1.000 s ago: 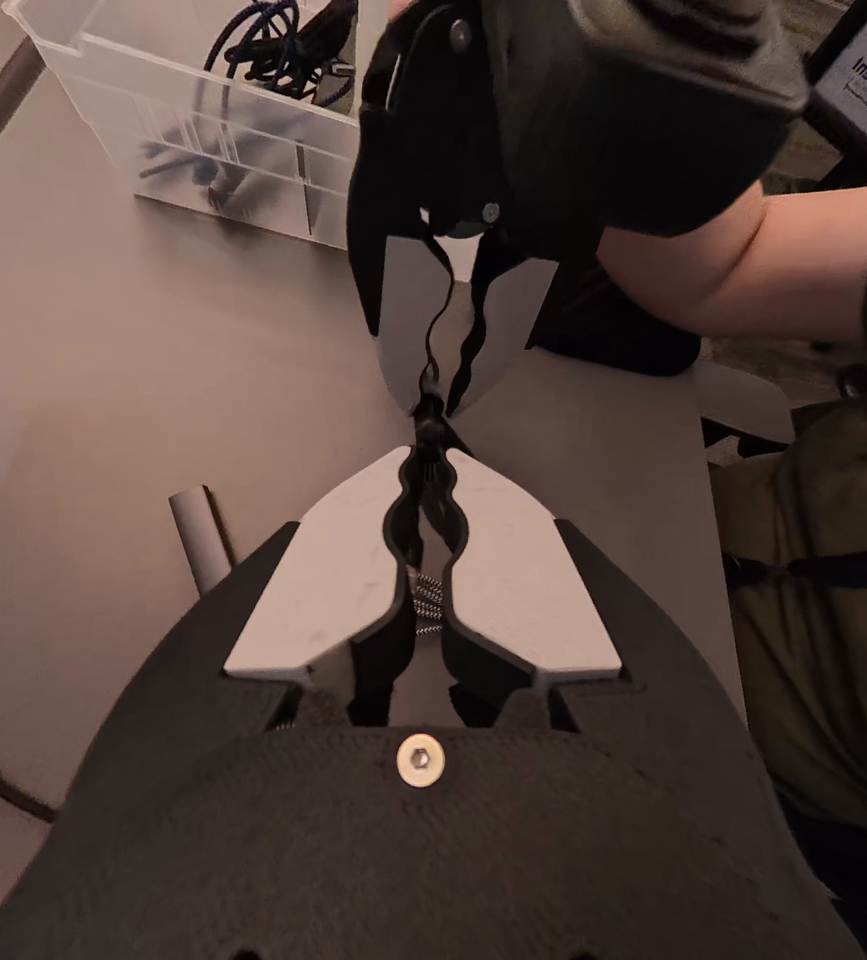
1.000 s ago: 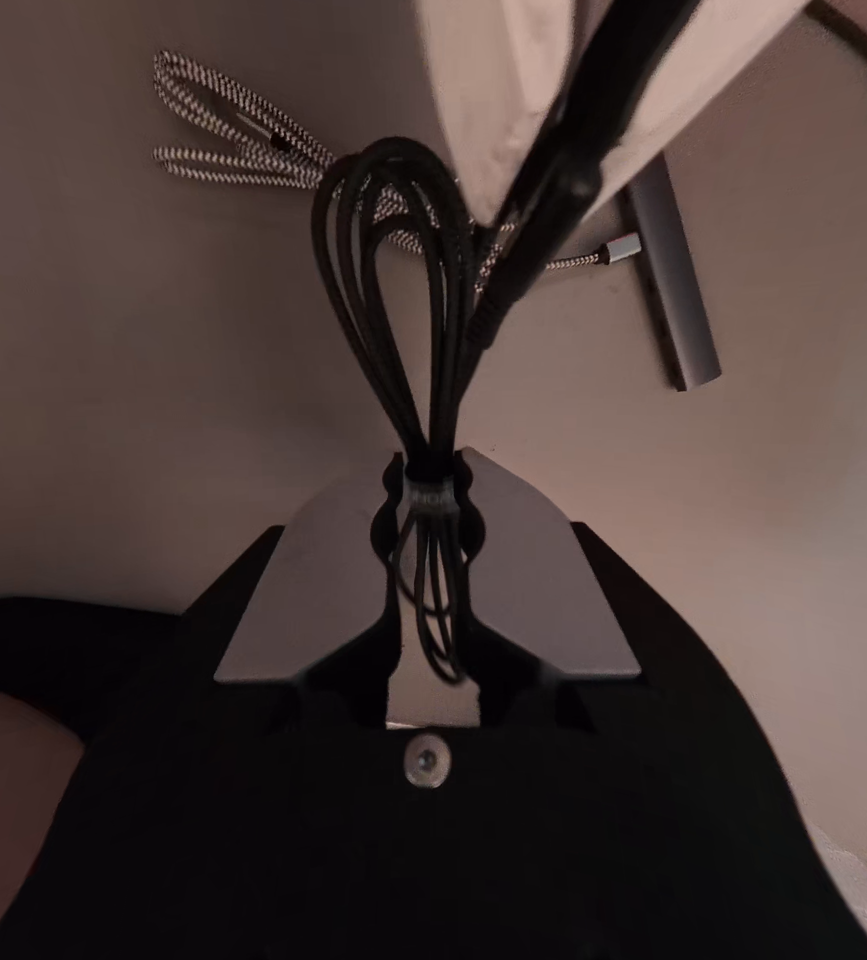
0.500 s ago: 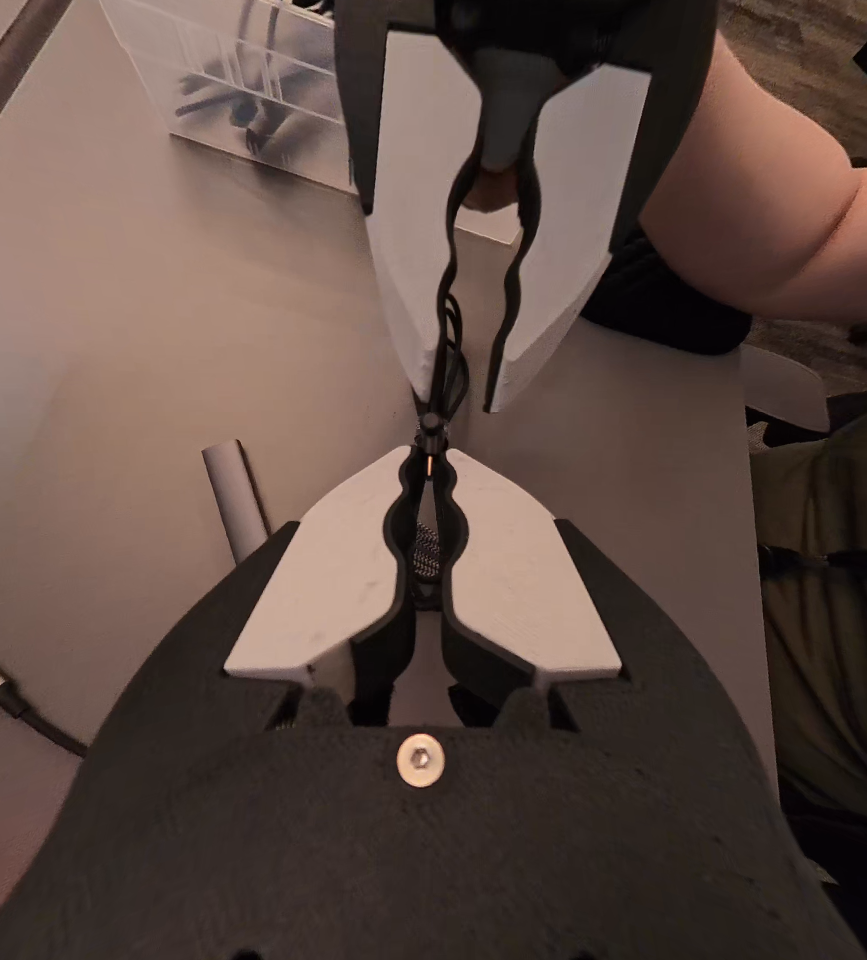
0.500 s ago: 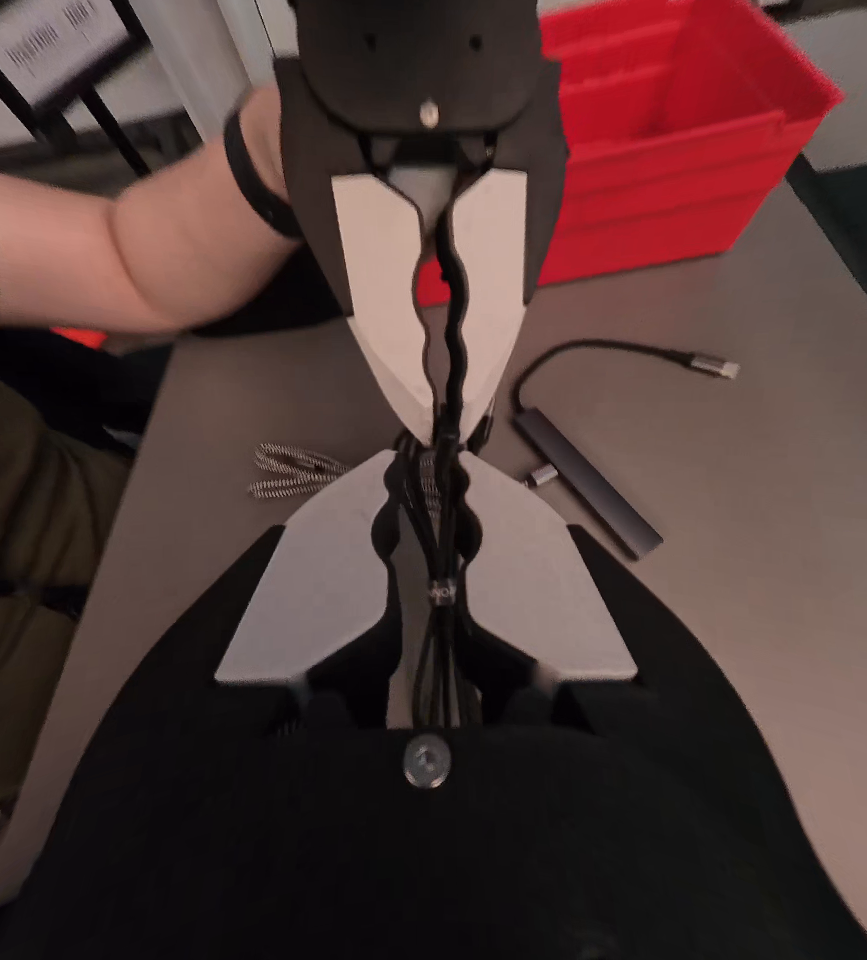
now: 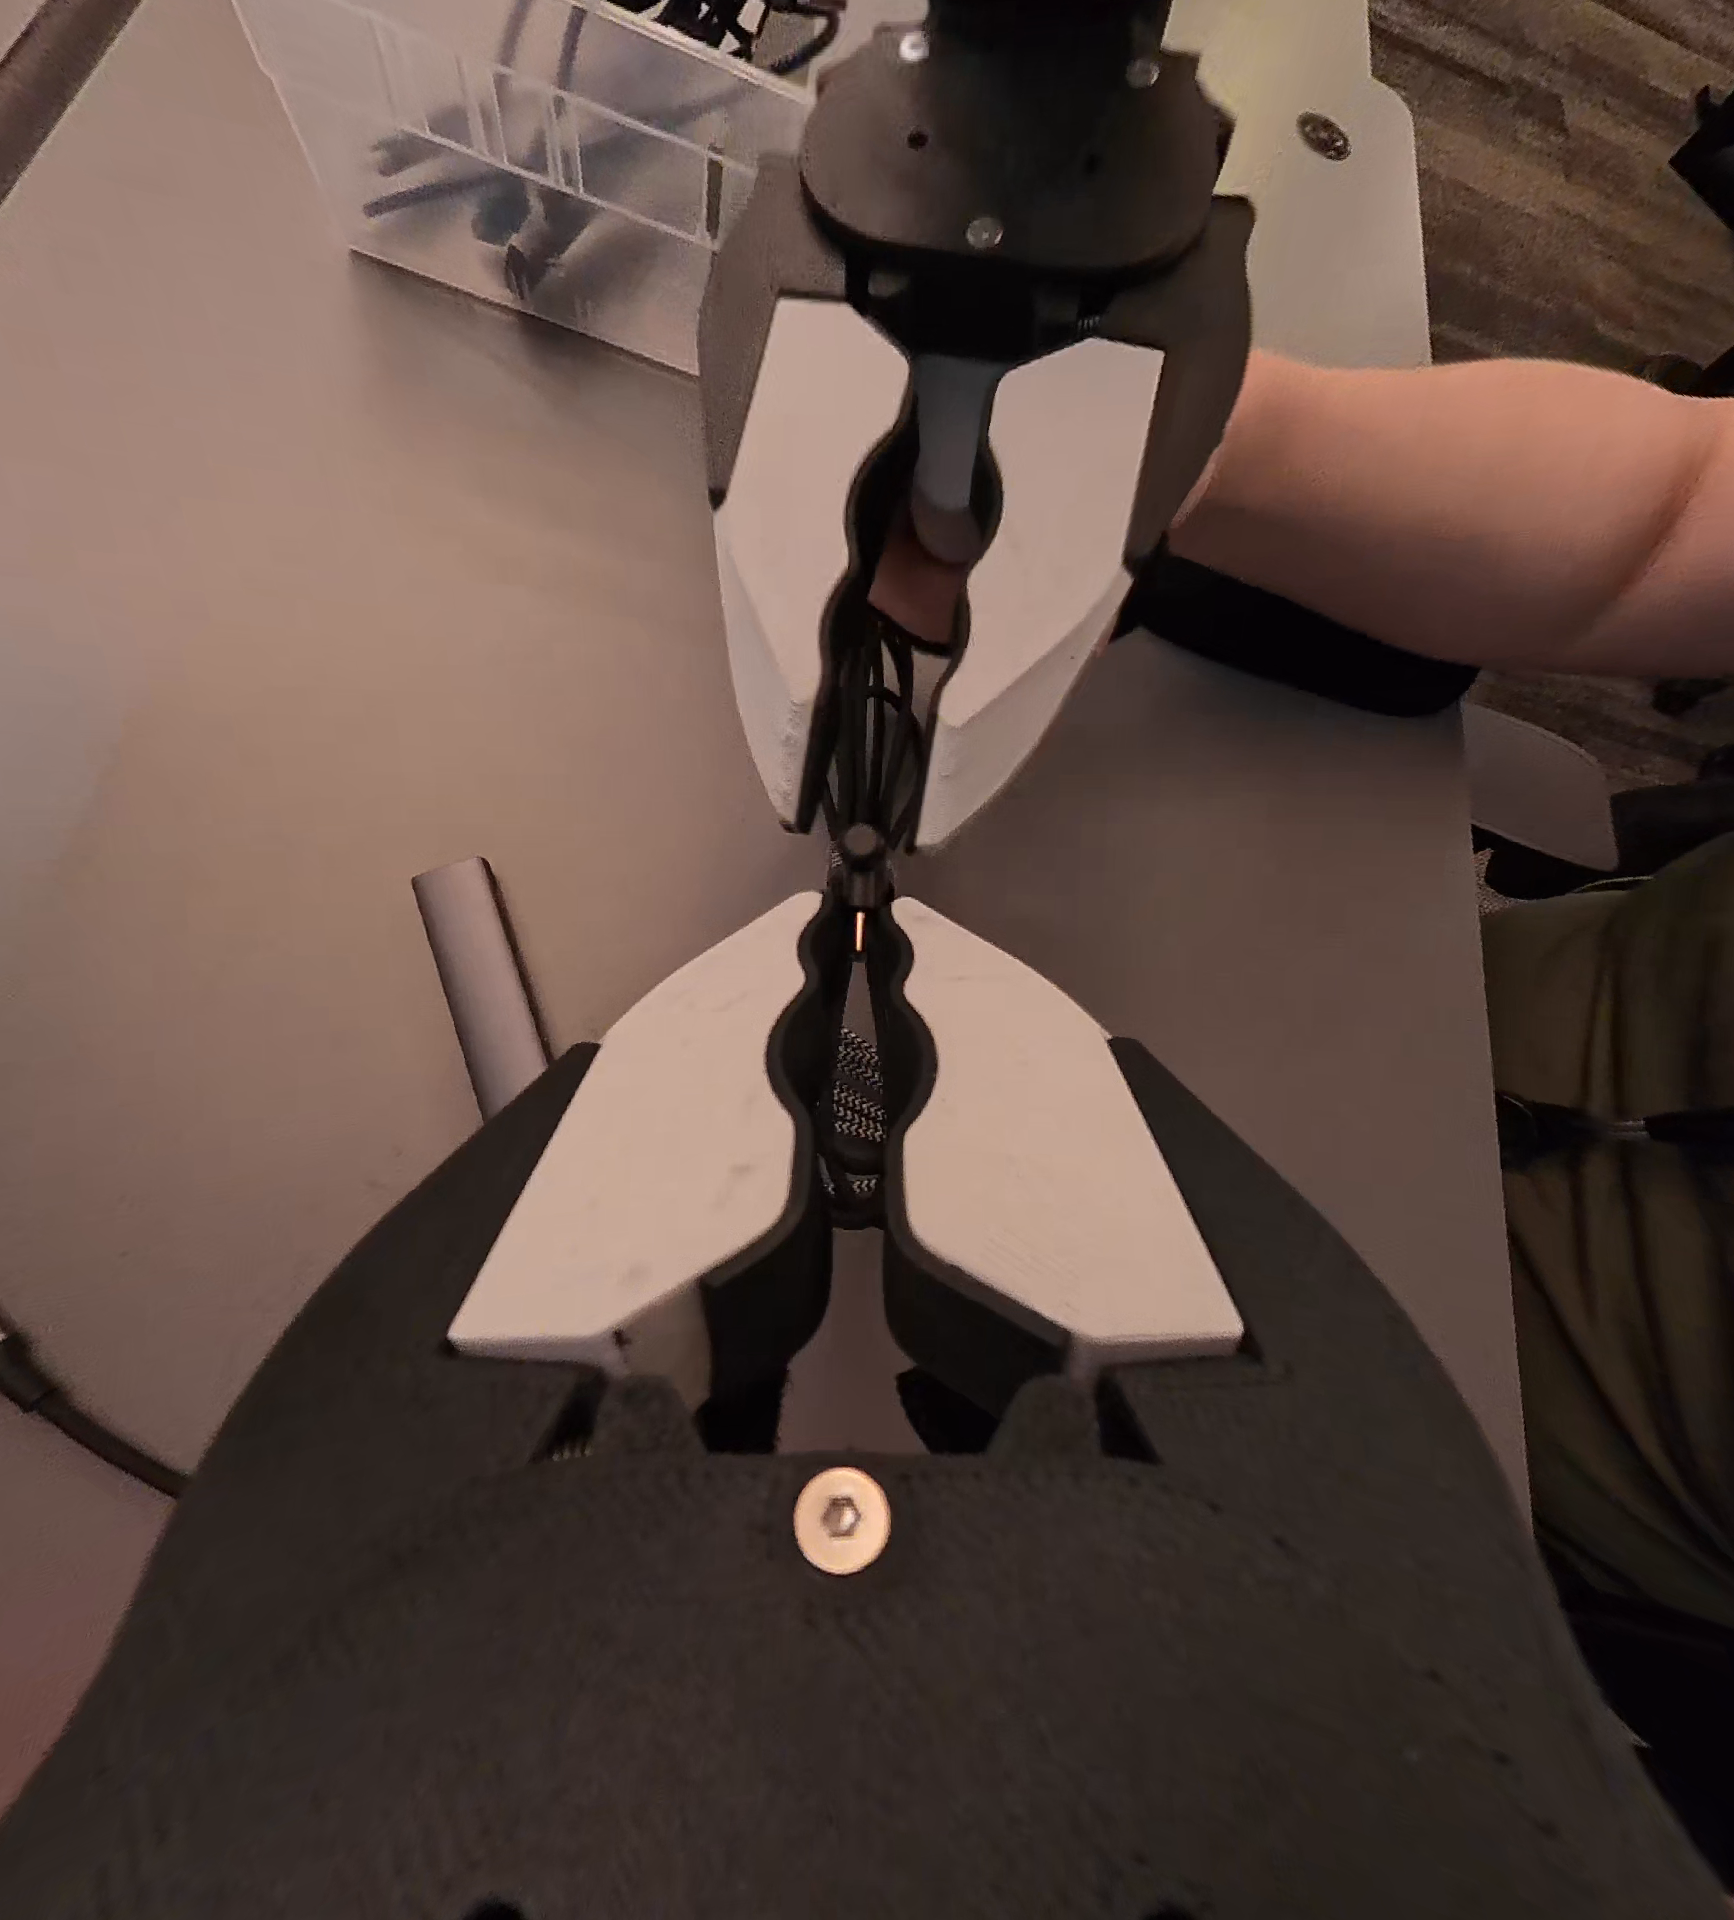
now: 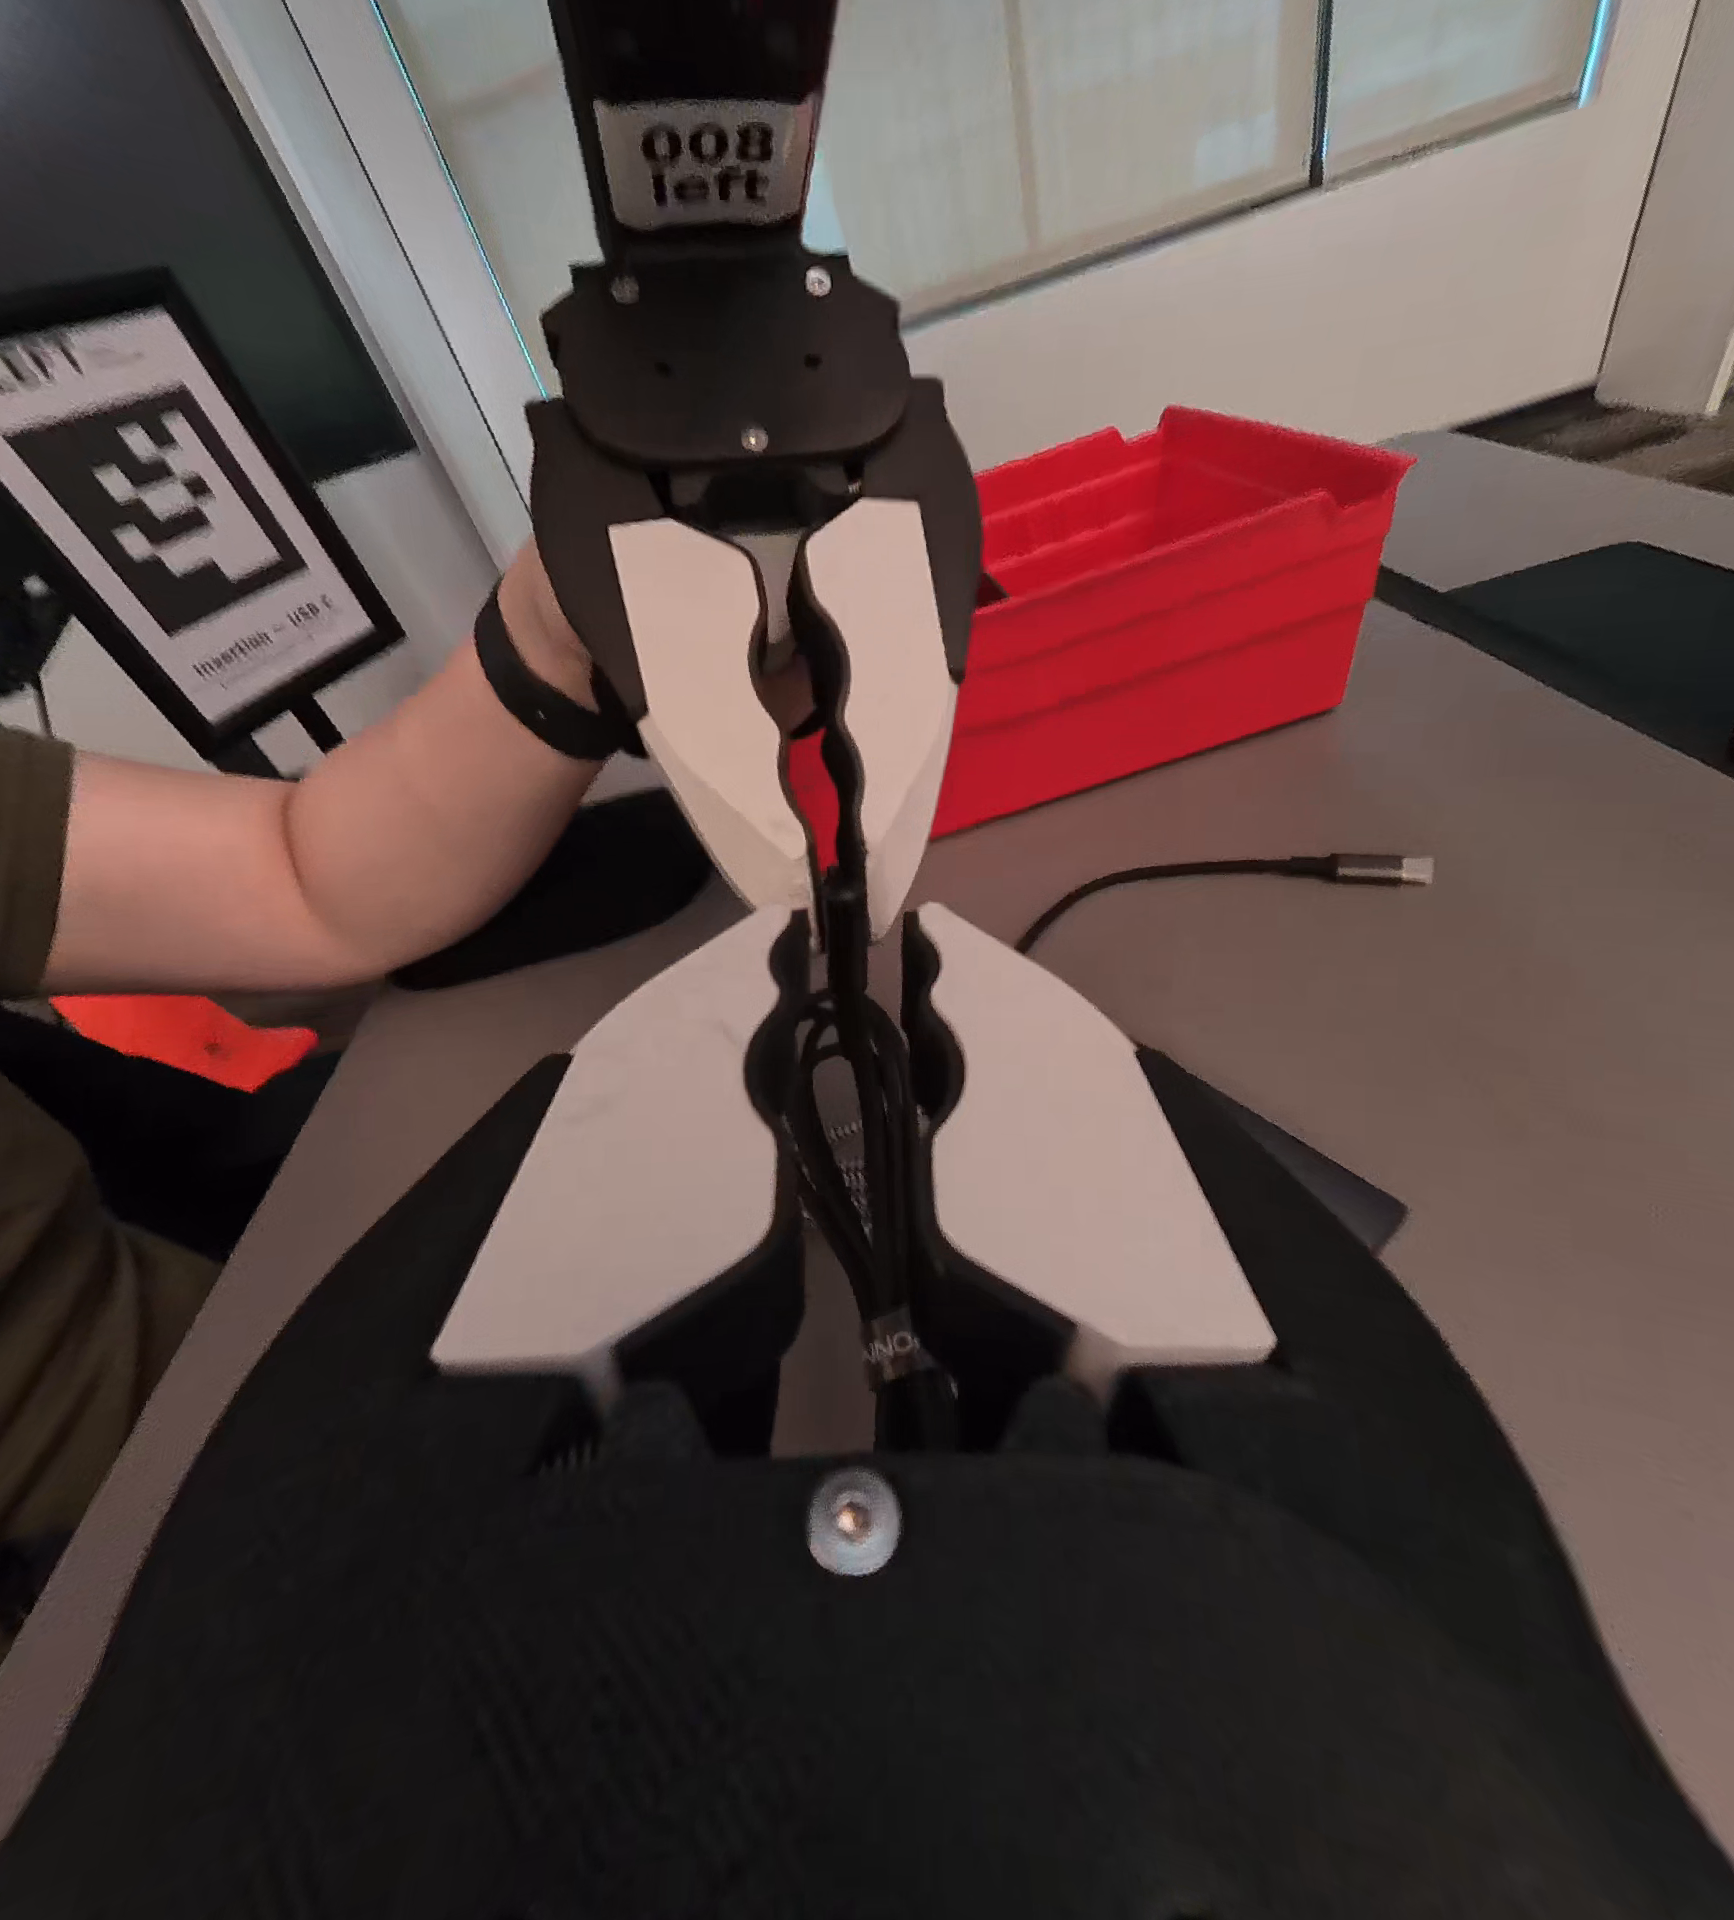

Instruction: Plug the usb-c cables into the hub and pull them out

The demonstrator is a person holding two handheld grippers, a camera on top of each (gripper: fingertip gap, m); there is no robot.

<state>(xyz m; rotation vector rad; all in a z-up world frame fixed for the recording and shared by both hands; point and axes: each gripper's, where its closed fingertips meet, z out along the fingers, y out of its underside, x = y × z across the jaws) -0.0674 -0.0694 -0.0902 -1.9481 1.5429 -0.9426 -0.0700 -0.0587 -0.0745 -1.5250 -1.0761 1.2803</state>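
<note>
Both grippers meet nose to nose above the tabletop [image 6: 1465, 1039]. The left gripper [image 5: 858, 914] has its fingers pressed together on the plug end of the black cable [image 6: 847, 1101]. The right gripper [image 6: 847, 935] has its fingers a little apart, and the tied-up bundle of that cable lies loosely between them; from these pictures I cannot tell if they squeeze it.

In the left wrist view the hub [image 5: 478, 977] lies on the tabletop at about 10 o'clock from the left gripper's tip, partly hidden behind it. Its own short cord [image 6: 1206, 873] runs off at about 2 o'clock in the right wrist view. A striped cable [image 5: 858, 1101] lies on the tabletop under the left gripper. A red bin [image 6: 1154, 623] sits at the far side, and a clear bin [image 5: 530, 208] at 11 o'clock in the left view.

The step seems to be passing the plug over for a good hold. To do it well, hold the plug straight and close to its tip, so it does not wobble. Let the bundle hang free, so it does not tug. Then turn the plug to line up with a hole on the hub.
</note>
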